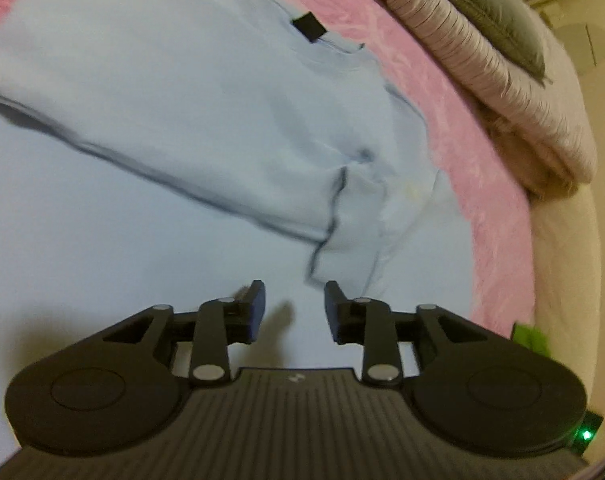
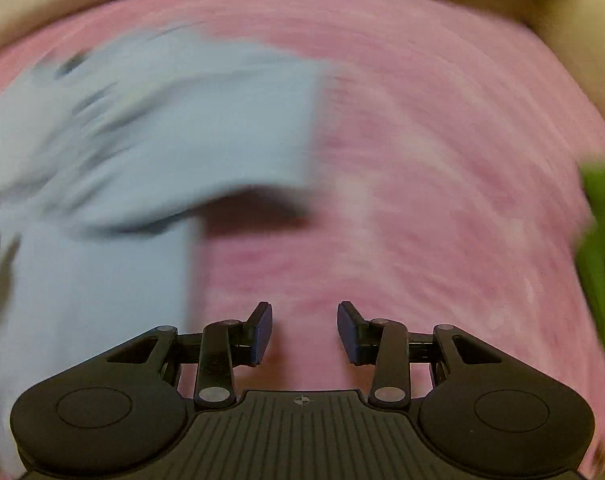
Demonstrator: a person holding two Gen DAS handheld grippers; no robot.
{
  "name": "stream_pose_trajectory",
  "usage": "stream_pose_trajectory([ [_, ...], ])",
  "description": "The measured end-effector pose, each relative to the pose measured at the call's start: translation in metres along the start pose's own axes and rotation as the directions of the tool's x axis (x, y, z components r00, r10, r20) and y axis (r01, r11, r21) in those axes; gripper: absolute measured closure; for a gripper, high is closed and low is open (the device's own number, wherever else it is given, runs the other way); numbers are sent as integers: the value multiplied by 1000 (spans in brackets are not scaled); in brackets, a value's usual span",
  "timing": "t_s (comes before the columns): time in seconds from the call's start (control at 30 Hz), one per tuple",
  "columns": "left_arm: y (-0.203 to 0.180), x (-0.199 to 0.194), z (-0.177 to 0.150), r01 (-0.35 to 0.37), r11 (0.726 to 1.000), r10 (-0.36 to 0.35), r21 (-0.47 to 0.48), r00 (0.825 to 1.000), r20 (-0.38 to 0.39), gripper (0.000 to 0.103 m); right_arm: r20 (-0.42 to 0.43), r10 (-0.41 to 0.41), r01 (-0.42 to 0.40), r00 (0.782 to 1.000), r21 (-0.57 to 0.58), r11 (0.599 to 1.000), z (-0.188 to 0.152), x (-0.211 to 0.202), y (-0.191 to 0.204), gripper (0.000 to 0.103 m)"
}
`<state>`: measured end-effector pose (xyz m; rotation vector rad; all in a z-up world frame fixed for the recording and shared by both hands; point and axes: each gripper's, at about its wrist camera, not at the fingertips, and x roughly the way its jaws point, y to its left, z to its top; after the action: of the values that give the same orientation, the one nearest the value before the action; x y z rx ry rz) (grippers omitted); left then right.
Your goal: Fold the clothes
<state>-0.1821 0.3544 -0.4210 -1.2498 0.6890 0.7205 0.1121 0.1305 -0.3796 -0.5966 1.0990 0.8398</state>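
Observation:
A light blue sweatshirt (image 1: 190, 128) lies spread on a pink blanket (image 1: 478, 184), with a black neck label (image 1: 309, 26) at the collar and a sleeve folded across the body. My left gripper (image 1: 294, 296) is open and empty just above the blue fabric, near the sleeve cuff (image 1: 342, 248). In the blurred right wrist view the sweatshirt (image 2: 150, 128) lies to the left with a folded edge. My right gripper (image 2: 304, 316) is open and empty over the pink blanket (image 2: 442, 200), to the right of the garment.
A striped folded duvet (image 1: 482, 64) and a grey pillow (image 1: 498, 12) lie beyond the blanket at the right. A green cloth (image 2: 602, 248) lies at the right edge, also small in the left wrist view (image 1: 532, 338). A cream bed rim (image 1: 566, 264) borders the blanket.

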Motion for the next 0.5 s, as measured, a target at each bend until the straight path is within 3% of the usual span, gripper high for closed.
stream_pose_trajectory([
  [0.07,-8,16,3,1,1000,-1,2,1000,6,69,-8,12,-11,1000,189,982,6,0,-32,63],
  [0.13,-14,30,4,-16,1000,16,13,1000,2,66,-10,49,-42,999,353,935,8,1,-60,63],
  [0.2,-21,38,6,-29,999,28,33,1000,7,60,-6,79,-67,997,466,882,7,2,-81,63],
  [0.23,-24,31,10,-27,998,26,62,999,29,61,-5,87,-73,996,494,866,7,1,-88,63],
  [0.27,-28,23,14,-27,996,22,91,998,51,67,-3,93,-78,996,515,854,7,1,-93,63],
  [0.3,-31,16,17,-27,992,18,120,997,72,91,-2,93,-79,996,503,861,8,1,-91,63],
  [0.33,-34,8,21,-27,989,13,148,996,93,97,0,93,-81,996,491,867,8,1,-88,63],
  [0.5,-50,-29,38,-39,957,-19,289,980,196,102,6,92,-86,996,430,899,12,1,-76,63],
])
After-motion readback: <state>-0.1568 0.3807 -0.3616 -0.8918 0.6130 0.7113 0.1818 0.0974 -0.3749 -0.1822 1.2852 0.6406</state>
